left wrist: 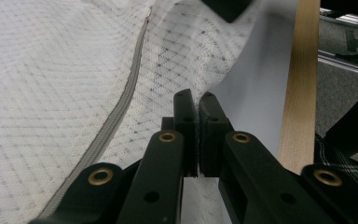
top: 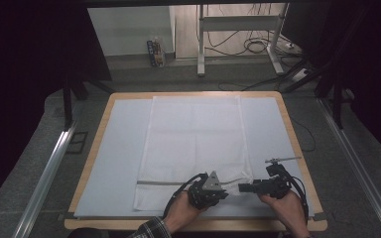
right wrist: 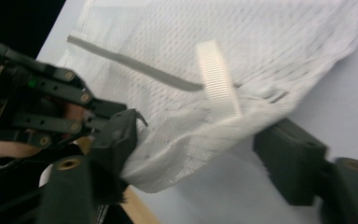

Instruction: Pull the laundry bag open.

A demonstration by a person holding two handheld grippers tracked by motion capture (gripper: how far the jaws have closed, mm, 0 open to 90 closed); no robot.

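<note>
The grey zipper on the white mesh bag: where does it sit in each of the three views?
High view: zipper runs level near the bag's near end.
Left gripper view: climbs diagonally, left of centre.
Right gripper view: slants across the top.
Shared landmark: the mesh bag.

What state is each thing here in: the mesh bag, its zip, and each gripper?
Mesh bag: flat on the table, near right corner lifted and bunched.
Zip: looks closed.
Left gripper: shut on the bag's edge.
Right gripper: open, jaws either side of the bunched corner.
</note>
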